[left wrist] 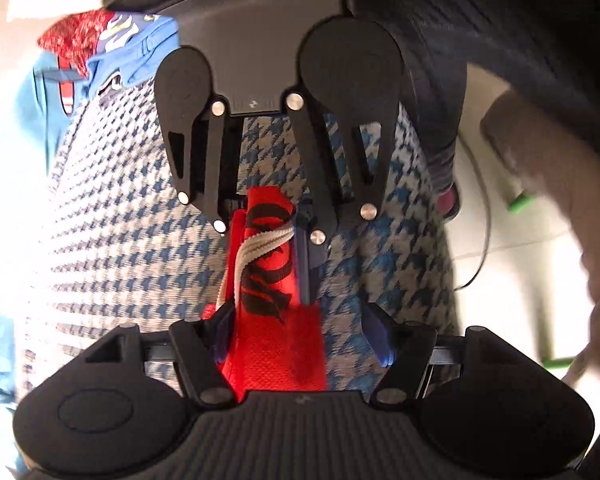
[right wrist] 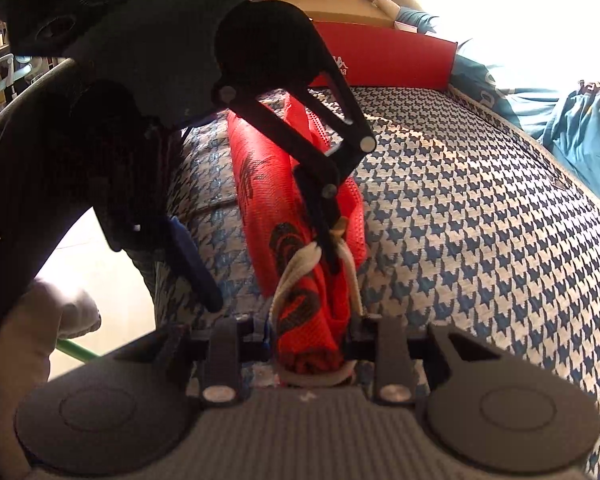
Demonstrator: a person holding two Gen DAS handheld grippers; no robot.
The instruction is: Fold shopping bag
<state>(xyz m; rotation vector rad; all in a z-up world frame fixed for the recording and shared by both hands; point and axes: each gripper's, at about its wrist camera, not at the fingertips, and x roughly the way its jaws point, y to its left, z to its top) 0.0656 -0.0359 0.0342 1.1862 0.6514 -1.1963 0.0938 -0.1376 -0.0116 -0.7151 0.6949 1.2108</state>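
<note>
Although the bag is far from a flat, square packet, much of the gathering looks done. The red mesh shopping bag (right wrist: 260, 184) lies on the houndstooth-patterned cloth (right wrist: 480, 208) as a long, narrow roll or bundle, with its white handle straps (right wrist: 296, 276) bunched at the near end.

The right gripper (right wrist: 312, 336) is clamped on that near end: red mesh and strap fill the narrow gap between its jaws, so it is holding the bag. The left gripper (left wrist: 296, 340), seen from its own camera, stands with its jaws partly apart around the other part of the red bundle; the mesh lies against the left-hand finger (left wrist: 220, 340), while a clear gap shows on the other side, so I judge it open and not yet gripping. In the right view the left gripper comes in from above, one finger across the red roll and one blue-padded finger off to the side over the cloth.

What remains, as I judge it, is to close on the free part, fold the long bundle over on itself and tuck or flatten the straps. A red cardboard box (right wrist: 384, 60) and blue clothing (right wrist: 580, 128) lie beyond the cloth, away from the work.
</note>
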